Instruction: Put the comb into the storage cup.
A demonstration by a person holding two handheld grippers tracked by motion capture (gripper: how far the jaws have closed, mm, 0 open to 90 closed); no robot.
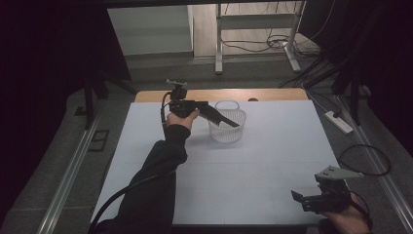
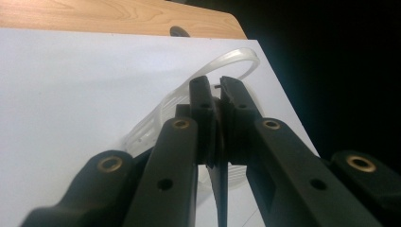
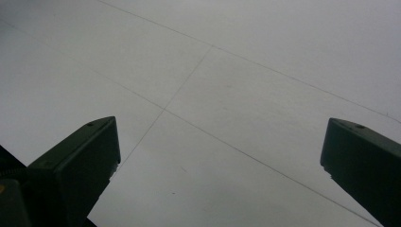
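While the left tongs [image 1: 233, 122] reach over the rim of the basket [image 1: 227, 127], their jaws stand almost together, pinched on a thin dark flat piece that hangs edge-on between them in the left gripper view; what it is I cannot tell. That basket [image 2: 189, 101] is a small, round, white plastic one with slotted, mesh-like walls and a smooth arched handle, and it stands on the white sheet covering the worktop [image 1: 272, 161], toward the far side and just short of the bare wooden strip [image 1: 234, 94] along the far edge. What lies inside the basket cannot be made out. Matte and flat, the sheet carries faint thin lines that cross it, plain in the right gripper view. The right tongs [image 1: 297, 196] sit well apart from the basket, at the near right corner of the worktop, with their blunt black jaws spread wide and nothing between them. Between the basket and that corner the sheet lies bare.
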